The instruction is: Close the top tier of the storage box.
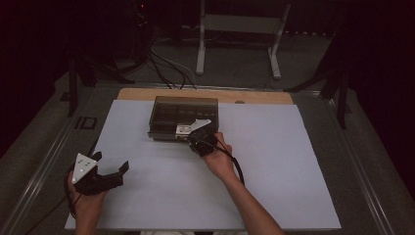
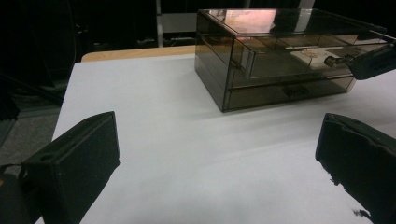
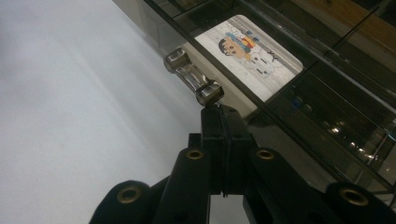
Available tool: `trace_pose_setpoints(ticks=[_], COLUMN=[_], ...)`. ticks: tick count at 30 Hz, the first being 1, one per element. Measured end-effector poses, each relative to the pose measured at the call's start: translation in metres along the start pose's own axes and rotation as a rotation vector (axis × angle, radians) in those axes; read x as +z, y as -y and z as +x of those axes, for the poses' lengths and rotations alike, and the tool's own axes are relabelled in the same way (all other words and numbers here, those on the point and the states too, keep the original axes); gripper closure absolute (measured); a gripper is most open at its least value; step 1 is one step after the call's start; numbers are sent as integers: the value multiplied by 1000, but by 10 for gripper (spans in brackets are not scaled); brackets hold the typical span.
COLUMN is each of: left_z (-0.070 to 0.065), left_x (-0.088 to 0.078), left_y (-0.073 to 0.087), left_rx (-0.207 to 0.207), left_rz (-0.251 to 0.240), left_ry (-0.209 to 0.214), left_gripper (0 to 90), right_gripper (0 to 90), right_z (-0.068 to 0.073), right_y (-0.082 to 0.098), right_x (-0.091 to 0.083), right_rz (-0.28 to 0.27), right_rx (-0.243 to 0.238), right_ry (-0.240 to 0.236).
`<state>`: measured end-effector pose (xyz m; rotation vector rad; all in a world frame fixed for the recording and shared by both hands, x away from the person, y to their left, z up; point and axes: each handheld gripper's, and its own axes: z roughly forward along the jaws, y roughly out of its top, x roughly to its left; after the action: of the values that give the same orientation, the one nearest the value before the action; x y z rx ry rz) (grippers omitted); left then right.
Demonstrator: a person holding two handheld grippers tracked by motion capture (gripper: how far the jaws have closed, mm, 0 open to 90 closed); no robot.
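A smoky see-through drawer box (image 1: 183,110) stands at the back middle of the white mat (image 1: 279,171). My right gripper (image 1: 190,138) is shut, its jaws pressed together with nothing between them. In the right gripper view its tip (image 3: 219,109) touches one end of the clear bar handle (image 3: 192,77) on a drawer front. A white card with a cartoon figure (image 3: 250,49) lies inside that drawer. My left gripper (image 1: 111,161) rests open at the mat's front left, well away from the box (image 2: 261,88), with bare mat between its jaws (image 2: 217,140).
The mat lies on a wooden table whose edge (image 1: 205,94) shows behind the box. Beyond it stand a white frame's legs (image 1: 200,54) and loose cables (image 1: 166,68) on the floor. A cable (image 1: 238,169) trails from my right gripper across the mat.
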<state>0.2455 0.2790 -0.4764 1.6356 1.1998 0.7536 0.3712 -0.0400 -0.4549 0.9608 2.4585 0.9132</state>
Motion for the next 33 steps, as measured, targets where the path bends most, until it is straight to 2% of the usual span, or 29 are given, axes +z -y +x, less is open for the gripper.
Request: trace_pose_setpoints(ticks=[12,33], left_z=[0,0], left_x=[0,-2], left_y=[0,1], left_rx=[-3,-3], left_rz=[0,0], left_ry=[-2,-5], left_gripper=[12,12], right_gripper=[900,900], right_z=[-9,-12], right_y=[-2,-4], right_x=[1,1], right_rz=[-29,-58], right_rx=[58,105], right_ry=[-1,-1])
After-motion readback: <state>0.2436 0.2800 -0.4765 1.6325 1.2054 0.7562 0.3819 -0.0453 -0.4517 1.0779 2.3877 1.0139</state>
